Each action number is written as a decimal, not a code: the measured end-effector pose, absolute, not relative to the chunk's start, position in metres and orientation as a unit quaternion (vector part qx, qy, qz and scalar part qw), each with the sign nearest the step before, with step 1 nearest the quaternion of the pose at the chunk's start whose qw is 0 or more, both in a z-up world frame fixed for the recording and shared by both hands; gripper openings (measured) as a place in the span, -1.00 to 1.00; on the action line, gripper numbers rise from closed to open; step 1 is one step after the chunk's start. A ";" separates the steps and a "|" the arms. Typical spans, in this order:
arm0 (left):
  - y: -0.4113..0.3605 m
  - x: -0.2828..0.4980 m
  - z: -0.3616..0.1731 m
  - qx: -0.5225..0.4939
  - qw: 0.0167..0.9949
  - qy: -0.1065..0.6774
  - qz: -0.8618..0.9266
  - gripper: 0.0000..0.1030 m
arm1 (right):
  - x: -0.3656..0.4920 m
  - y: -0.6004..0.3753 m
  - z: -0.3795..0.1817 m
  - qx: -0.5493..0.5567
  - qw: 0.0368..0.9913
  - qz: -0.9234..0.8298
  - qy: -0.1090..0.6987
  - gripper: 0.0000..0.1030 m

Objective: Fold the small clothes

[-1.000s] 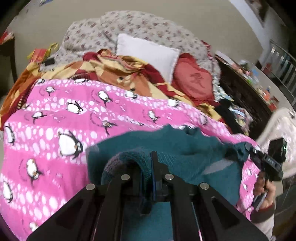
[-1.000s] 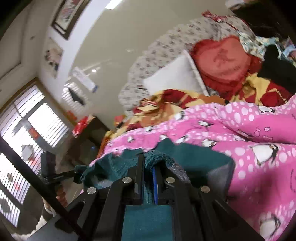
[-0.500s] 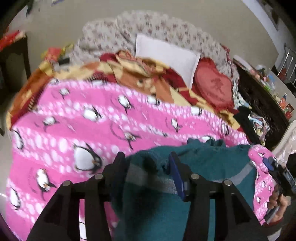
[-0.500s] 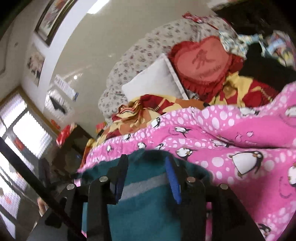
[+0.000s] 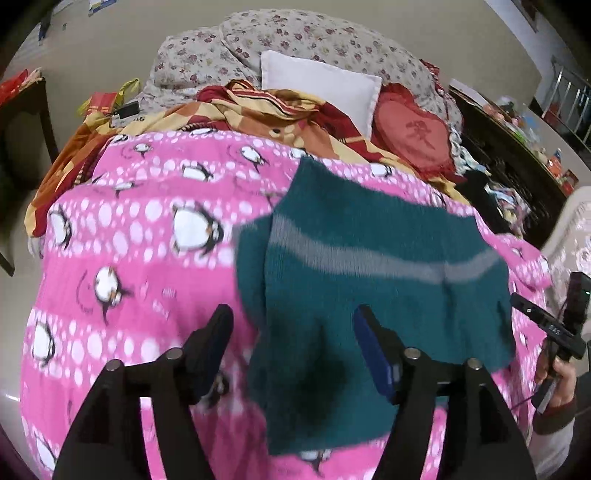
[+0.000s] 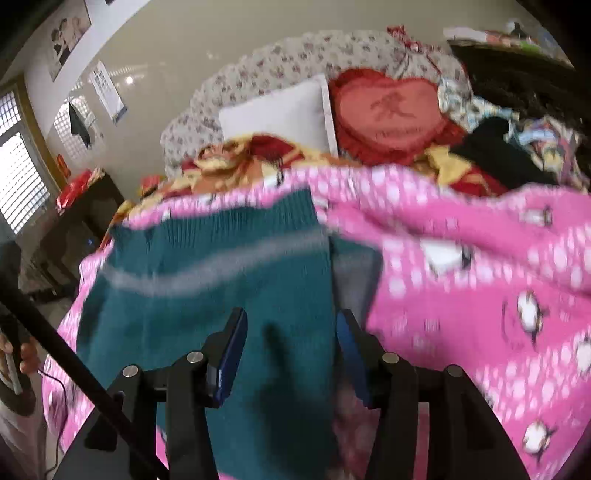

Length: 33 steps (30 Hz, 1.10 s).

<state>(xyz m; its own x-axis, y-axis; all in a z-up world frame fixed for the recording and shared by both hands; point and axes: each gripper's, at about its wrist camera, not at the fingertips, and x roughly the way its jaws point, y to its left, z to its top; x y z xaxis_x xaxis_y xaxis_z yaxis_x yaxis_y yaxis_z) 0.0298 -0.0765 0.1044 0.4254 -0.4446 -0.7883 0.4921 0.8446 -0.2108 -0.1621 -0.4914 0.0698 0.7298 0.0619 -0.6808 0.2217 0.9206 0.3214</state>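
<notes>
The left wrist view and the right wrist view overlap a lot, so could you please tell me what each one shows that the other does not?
Only the left wrist view shows the right claw from outside, at the teal sweater's far edge, with the hand holding it.

Only the right wrist view shows the shuttered window and the poster on the wall.

Both show the sweater with its grey stripe lying on the pink penguin blanket, the white pillow, the red heart cushion, and each camera's own claw open above the sweater, left and right.
</notes>
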 end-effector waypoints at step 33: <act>-0.054 -0.028 0.047 0.062 0.812 0.500 -0.295 -0.68 | -0.236 -0.464 0.051 0.181 0.906 -0.031 0.381 -0.85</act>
